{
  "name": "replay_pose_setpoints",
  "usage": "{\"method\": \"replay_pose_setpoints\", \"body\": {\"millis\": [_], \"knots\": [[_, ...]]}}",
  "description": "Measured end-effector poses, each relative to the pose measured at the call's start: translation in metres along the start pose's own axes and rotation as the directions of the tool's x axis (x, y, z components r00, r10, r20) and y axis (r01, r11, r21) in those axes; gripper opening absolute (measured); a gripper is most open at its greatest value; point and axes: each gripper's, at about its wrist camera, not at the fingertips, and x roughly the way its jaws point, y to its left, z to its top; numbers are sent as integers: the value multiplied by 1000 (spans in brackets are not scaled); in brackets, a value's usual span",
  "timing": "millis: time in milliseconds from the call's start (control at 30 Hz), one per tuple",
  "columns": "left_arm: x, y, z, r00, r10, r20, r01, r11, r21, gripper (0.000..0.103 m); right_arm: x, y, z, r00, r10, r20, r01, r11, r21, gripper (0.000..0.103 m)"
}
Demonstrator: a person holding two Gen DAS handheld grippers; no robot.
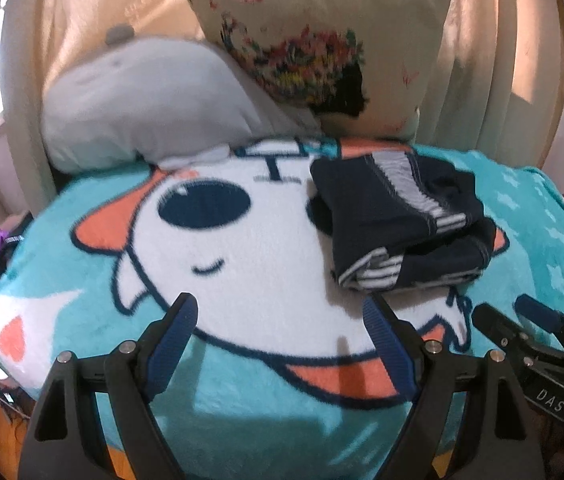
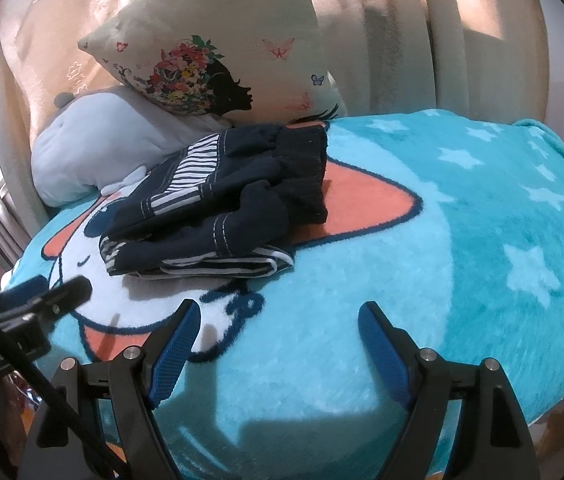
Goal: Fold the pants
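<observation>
A: Looking from the left side of the left wrist view: the left tool [image 1: 278,316] hangs at bottom centre over the blanket [image 1: 242,400], jaws spread wide with nothing between them. Right of it, middle right of the frame, the pants [image 1: 398,228] lie in a compact navy bundle with striped trim. The right tool [image 1: 522,316] shows at the lower right edge, also gaping and empty.

B: So the fold looks about done?

A: I'd judge so. Doing this step well means lifting both tools straight clear, so neither pad catches the top layer, which already sits a bit rumpled and could spring loose.

B: Any baskets or boxes holding things?

A: None that I can see. In the right wrist view the pants [image 2: 218,204] sit centre left on the bed's blanket [image 2: 442,260], and behind them a grey pillow [image 2: 94,148] and a flowered cushion [image 2: 210,60] lean at upper left.
</observation>
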Motion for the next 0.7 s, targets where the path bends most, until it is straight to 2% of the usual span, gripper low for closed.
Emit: {"method": "replay_pose_setpoints", "body": {"millis": [33, 133, 233, 333, 467, 700], "knots": [[-3, 0, 1, 1000, 6, 22, -6, 1000, -1, 84, 0, 0, 0, 1000, 0, 1, 0, 1000, 0, 86], [-10, 1, 3, 997, 17, 77, -17, 1000, -11, 96, 0, 0, 0, 1000, 1, 2, -1, 1000, 0, 86], [-15, 2, 4, 993, 19, 116, -17, 1000, -18, 100, -1, 0, 0, 1000, 1, 0, -1, 1000, 1, 86], [-13, 1, 4, 993, 45, 108, -43, 999, -18, 100, 1, 0, 0, 1000, 0, -4, 0, 1000, 4, 86], [-7, 2, 6, 997, 0, 73, 1, 1000, -21, 101, 1, 0, 0, 1000, -1, -4, 1, 1000, 6, 86], [6, 0, 3, 1000, -6, 4, 6, 1000, 5, 101, 4, -1, 0, 1000, -5, -6, 5, 1000, -1, 86]]}}
